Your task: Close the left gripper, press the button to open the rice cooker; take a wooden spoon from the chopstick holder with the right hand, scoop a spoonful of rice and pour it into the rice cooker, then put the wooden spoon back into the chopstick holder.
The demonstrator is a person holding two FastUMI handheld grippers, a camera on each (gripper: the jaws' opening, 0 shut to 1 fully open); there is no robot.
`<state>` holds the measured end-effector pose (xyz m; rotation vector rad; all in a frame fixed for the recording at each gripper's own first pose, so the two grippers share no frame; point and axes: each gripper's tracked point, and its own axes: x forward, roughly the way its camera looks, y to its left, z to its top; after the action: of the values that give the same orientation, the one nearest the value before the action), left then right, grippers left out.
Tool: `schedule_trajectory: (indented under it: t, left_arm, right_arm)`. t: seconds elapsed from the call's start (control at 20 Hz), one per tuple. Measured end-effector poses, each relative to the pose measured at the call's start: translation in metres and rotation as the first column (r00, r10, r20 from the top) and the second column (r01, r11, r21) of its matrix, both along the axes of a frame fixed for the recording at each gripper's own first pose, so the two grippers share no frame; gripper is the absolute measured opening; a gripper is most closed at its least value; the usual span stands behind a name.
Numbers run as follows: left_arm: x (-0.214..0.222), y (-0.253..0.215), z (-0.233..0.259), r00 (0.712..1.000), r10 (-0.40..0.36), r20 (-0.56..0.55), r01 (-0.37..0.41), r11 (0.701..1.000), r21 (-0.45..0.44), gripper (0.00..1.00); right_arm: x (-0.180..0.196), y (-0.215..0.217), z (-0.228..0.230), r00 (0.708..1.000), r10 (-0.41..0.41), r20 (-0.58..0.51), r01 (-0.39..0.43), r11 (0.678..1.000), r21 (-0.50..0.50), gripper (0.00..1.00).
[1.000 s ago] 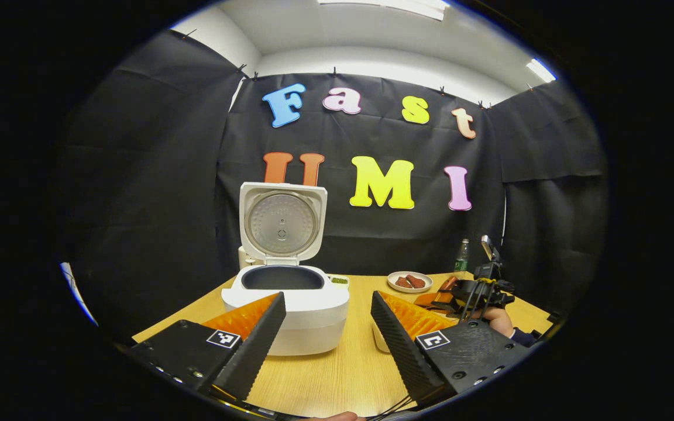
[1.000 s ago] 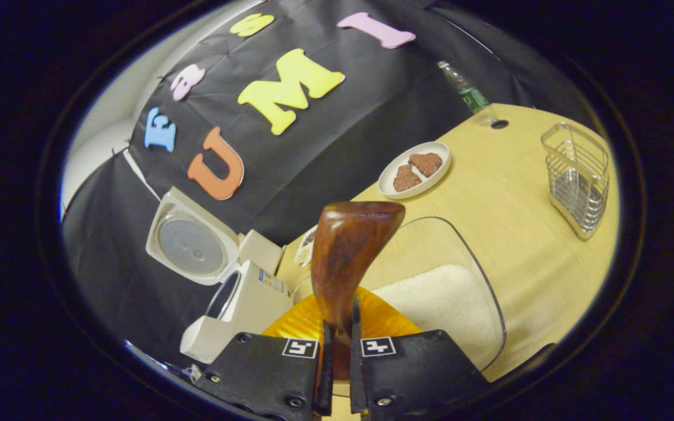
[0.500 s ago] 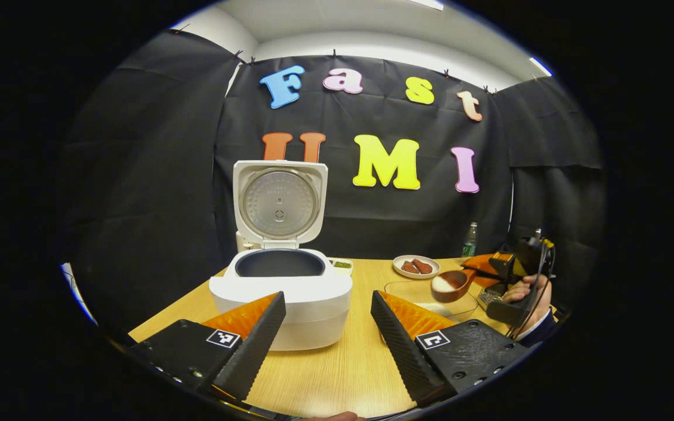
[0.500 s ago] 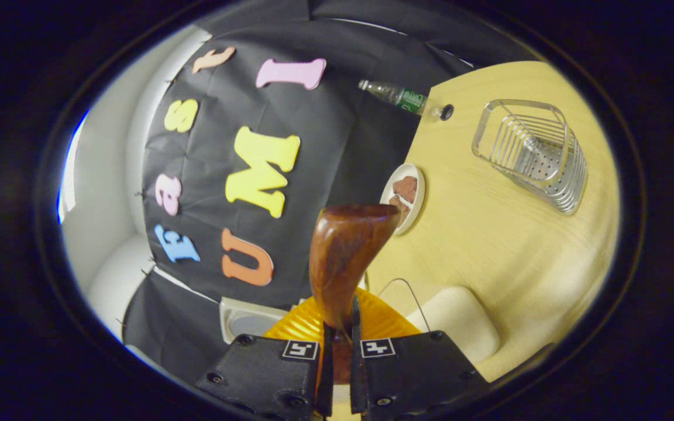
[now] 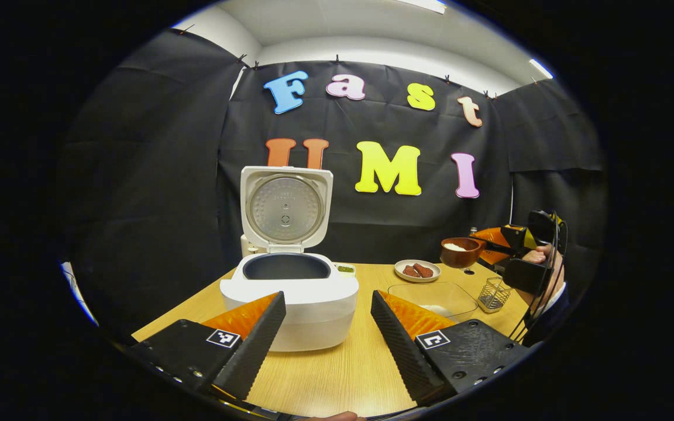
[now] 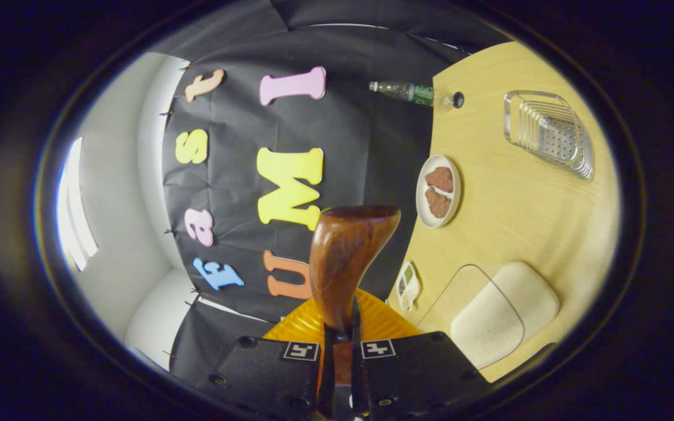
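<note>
R gripper (image 6: 337, 374), fingers clamped on wooden spoon (image 6: 346, 257), holds it w/ rice (image 5: 455, 247) high, well R of open rice cooker (image 5: 289, 292). L gripper (image 5: 326, 327) is spread apart, idle. Risk: any tilt spills rice before reaching pot.

Glossy dark wooden spoon (image 6: 348, 257), matt pale wood-grain surface (image 6: 524, 216), shiny wire-metal chopstick holder (image 6: 550, 133), smooth white plastic rice cooker (image 5: 290, 292)
</note>
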<state>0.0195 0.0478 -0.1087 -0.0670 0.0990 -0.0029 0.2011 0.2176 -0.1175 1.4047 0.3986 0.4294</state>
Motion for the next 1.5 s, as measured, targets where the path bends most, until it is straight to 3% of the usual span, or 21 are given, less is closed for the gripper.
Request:
schedule_trajectory:
  t: [0.1,0.25,0.35,0.6,0.95,1.15,1.2,1.4,1.5]
  left_arm:
    - [-0.003,0.007,0.003,1.0,0.01,0.004,-0.01,1.0,0.001,0.93]
    - [-0.01,0.008,0.007,1.0,0.012,0.006,-0.012,1.0,0.009,0.93]
    - [-0.016,0.011,0.009,1.0,0.012,0.01,-0.013,1.0,0.019,0.93]
    - [-0.024,0.019,0.008,1.0,0.022,0.015,-0.022,0.999,0.024,0.94]
    - [-0.034,0.039,0.003,0.998,0.058,0.007,-0.058,0.998,0.017,0.94]
    - [-0.034,0.047,0.003,0.997,0.076,-0.014,-0.076,0.997,0.01,0.94]
    - [-0.035,0.049,0.003,0.997,0.08,-0.016,-0.08,0.997,0.014,0.94]
    - [-0.037,0.054,0.005,0.996,0.089,-0.01,-0.089,0.996,0.012,0.94]
    - [-0.037,0.053,0.003,0.996,0.088,-0.015,-0.088,0.996,-0.001,0.94]
  right_arm:
    - [0.006,0.019,0.017,0.999,-0.009,0.033,0.009,1.0,-0.018,0.1]
    - [0.01,0.064,0.041,0.996,0.024,0.085,-0.017,0.996,-0.087,0.15]
    - [0.015,0.095,0.052,0.992,0.054,0.111,-0.04,0.991,-0.131,0.1]
    - [0.033,0.166,0.061,0.98,0.118,0.163,-0.064,0.95,-0.305,0.13]
    - [0.063,0.26,0.044,0.952,0.211,0.224,-0.048,0.821,-0.569,0.13]
    - [0.073,0.298,0.024,0.924,0.29,0.25,-0.031,0.707,-0.706,0.13]
    - [0.074,0.306,0.019,0.914,0.314,0.258,-0.027,0.681,-0.732,0.13]
    - [0.066,0.327,0.007,0.881,0.387,0.271,-0.036,0.626,-0.779,0.13]
    - [0.06,0.338,0.008,0.852,0.432,0.297,-0.017,0.588,-0.809,0.13]
